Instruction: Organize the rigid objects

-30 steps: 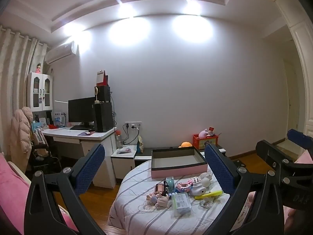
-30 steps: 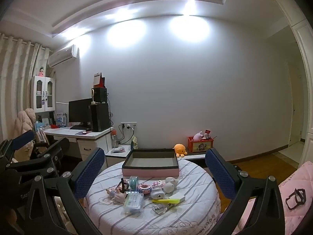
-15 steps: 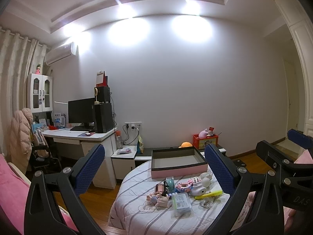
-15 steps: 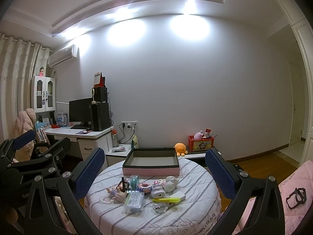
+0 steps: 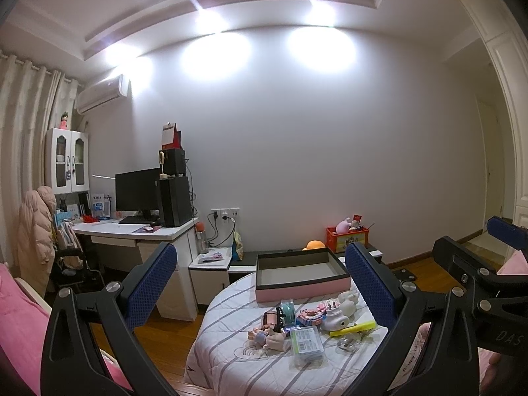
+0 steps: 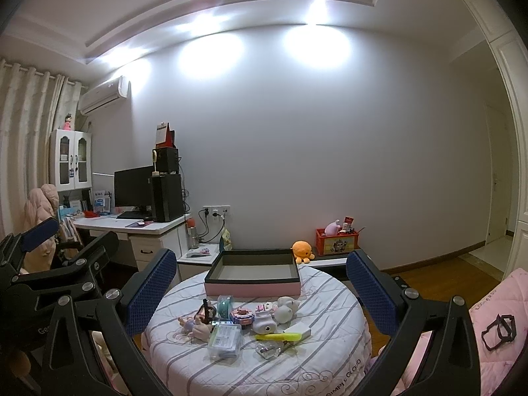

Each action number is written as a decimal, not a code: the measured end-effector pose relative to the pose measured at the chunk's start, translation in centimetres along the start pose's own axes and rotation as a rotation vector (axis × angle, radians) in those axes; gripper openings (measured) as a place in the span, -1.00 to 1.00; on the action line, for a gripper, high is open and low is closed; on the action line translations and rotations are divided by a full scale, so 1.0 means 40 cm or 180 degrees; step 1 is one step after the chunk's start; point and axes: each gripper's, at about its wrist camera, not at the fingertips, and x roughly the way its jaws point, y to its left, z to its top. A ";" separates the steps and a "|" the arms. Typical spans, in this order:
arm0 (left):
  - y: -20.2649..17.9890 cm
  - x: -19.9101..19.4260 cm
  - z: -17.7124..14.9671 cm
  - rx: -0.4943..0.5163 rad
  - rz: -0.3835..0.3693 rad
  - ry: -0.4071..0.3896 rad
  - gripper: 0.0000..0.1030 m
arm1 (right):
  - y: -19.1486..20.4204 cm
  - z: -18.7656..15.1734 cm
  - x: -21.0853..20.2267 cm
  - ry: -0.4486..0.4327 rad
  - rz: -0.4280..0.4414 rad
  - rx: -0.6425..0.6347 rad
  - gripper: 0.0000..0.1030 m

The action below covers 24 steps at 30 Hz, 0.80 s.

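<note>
In the left wrist view, the left gripper [image 5: 260,283] is hovering well above and short of a round table [image 5: 231,359] covered in a white striped cloth, its two blue-padded fingers [image 5: 150,283] spread wide apart and gripping nothing. A shallow pink box [image 5: 302,279] with a dark inner rim is sitting open and empty at the far side of the table. In front of it a cluster of small items is lying on the cloth: a teal roll of tape [image 5: 287,308], a white toy camera [image 5: 335,320], a yellow highlighter [image 5: 353,327], a clear plastic case [image 5: 306,343] and a small doll [image 5: 269,338] lying on its side. The right gripper [image 5: 495,283] is showing at the right edge, though this view is not revealing how far open it is. A white desk [image 5: 132,231] with a dark monitor is standing against the wall to the left. In the right wrist view, the right gripper [image 6: 260,283] is likewise hanging above the near side of the table [image 6: 330,340], its fingers [image 6: 373,283] wide open and empty. The pink box [image 6: 252,279] is resting at the far edge, and just before it are lying the tape [image 6: 225,305], the toy camera [image 6: 264,325], the highlighter [image 6: 279,336], the plastic case [image 6: 226,340] and the doll [image 6: 196,325]. An orange octopus plush [image 6: 303,251] is sitting behind the box, beside a red crate [image 6: 336,246] of toys.
</note>
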 end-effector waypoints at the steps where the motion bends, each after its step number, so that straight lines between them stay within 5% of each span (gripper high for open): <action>1: 0.000 -0.001 0.000 -0.0003 0.0001 -0.0009 1.00 | 0.000 0.000 -0.001 -0.0003 -0.0006 -0.0001 1.00; 24: -0.007 -0.005 0.007 0.0033 0.0006 -0.0066 1.00 | -0.008 0.004 -0.003 -0.0011 -0.0038 0.0015 1.00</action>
